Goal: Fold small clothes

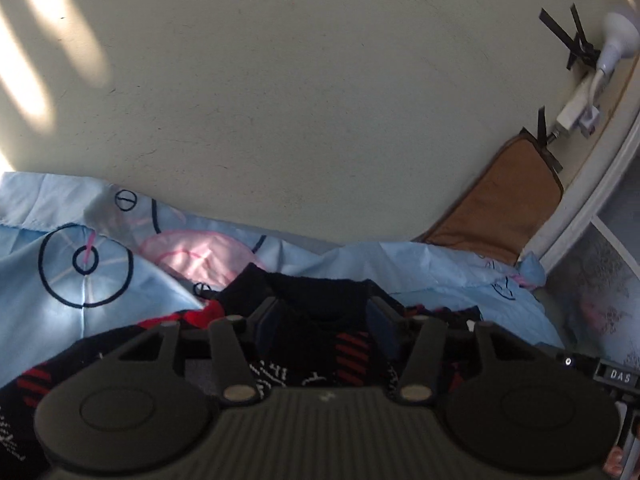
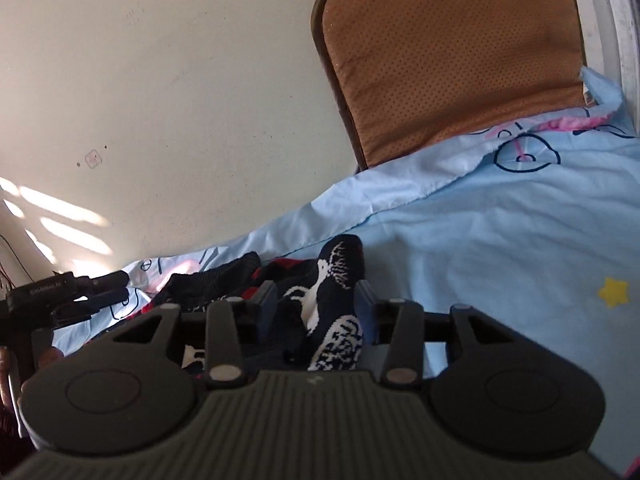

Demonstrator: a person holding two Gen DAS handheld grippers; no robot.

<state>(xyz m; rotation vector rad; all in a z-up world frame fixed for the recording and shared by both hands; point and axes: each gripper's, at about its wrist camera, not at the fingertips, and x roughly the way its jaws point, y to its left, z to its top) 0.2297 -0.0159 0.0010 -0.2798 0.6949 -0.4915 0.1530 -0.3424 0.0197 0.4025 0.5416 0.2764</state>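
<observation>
- Left wrist view: the left gripper [image 1: 326,312] has its fingers [image 1: 267,316] apart, and a dark knit garment [image 1: 320,300] with red stripes lies between and under them; neither pad visibly presses it.
- Left of those fingers spreads a light blue bedsheet [image 1: 60,280] printed with circles; beyond them rises a cream wall [image 1: 280,100], and to their far right stand a brown cushion [image 1: 504,208] and a white lamp [image 1: 616,40].
- Right wrist view: the right gripper [image 2: 316,306] also has its fingers [image 2: 365,304] apart, with a navy-and-white patterned fold of the garment standing up between them, close against the right one; whether it touches is unclear.
- Far left of these fingers the other gripper shows.
</observation>
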